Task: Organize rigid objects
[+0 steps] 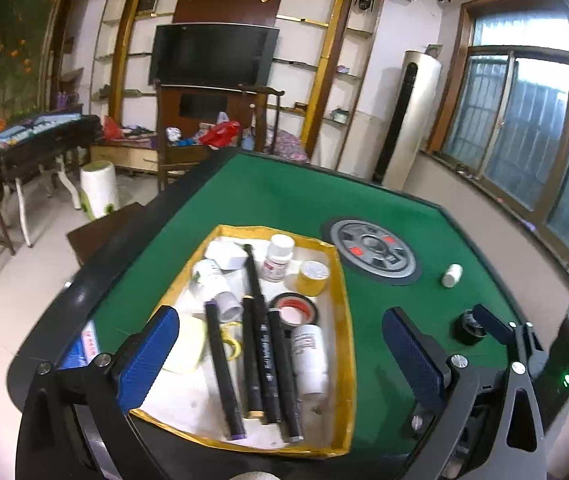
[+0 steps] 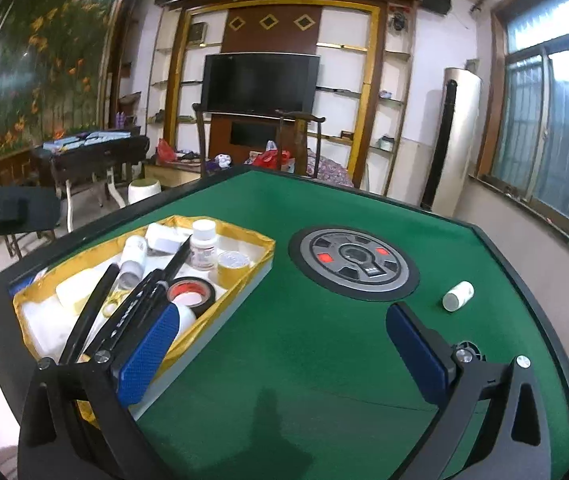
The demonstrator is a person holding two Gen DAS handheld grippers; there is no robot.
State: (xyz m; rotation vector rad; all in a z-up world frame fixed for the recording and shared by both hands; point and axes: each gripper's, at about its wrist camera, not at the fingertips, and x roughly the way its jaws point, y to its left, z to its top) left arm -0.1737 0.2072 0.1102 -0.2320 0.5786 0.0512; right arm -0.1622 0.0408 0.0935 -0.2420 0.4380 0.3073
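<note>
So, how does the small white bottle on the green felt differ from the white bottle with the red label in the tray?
The small white bottle lies on its side, alone on the table; the red-label bottle stands upright inside the gold-rimmed tray, among pens and tape rolls. The small white bottle looks shorter and shows no label; the red-label bottle shows red print. Both are white with white caps.

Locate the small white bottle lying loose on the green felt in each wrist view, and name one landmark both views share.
Left wrist view: the small white bottle lies on its side at mid right, just right of the round grey centre panel.
Right wrist view: the small white bottle lies at right of centre, lower right of the same panel.
Shared landmark: the round grey centre panel with red buttons.
</note>
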